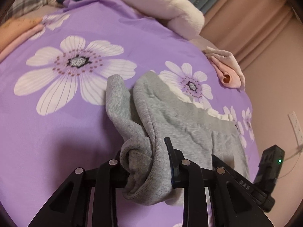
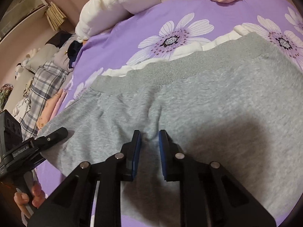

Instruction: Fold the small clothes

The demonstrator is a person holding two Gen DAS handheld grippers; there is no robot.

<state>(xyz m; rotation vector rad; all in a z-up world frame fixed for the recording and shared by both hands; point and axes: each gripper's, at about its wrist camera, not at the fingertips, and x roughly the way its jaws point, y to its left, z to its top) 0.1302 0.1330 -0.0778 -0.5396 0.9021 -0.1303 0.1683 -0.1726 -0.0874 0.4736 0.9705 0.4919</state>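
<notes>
grey pants [image 2: 189, 98], ribbed waistband, white lining, leg bunched

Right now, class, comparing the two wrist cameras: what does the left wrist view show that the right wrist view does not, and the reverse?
Only the left wrist view shows the left gripper clamped on a bunched leg of the grey fleece trousers.

Only the right wrist view shows the right gripper, slightly open over the trousers' seat, and a plaid cloth.

Both show the purple flowered bedsheet, white plush blanket and pink garment.

Grey fleece trousers [image 2: 189, 98] lie on the bedspread, apparently one leg bunched upward.
</notes>
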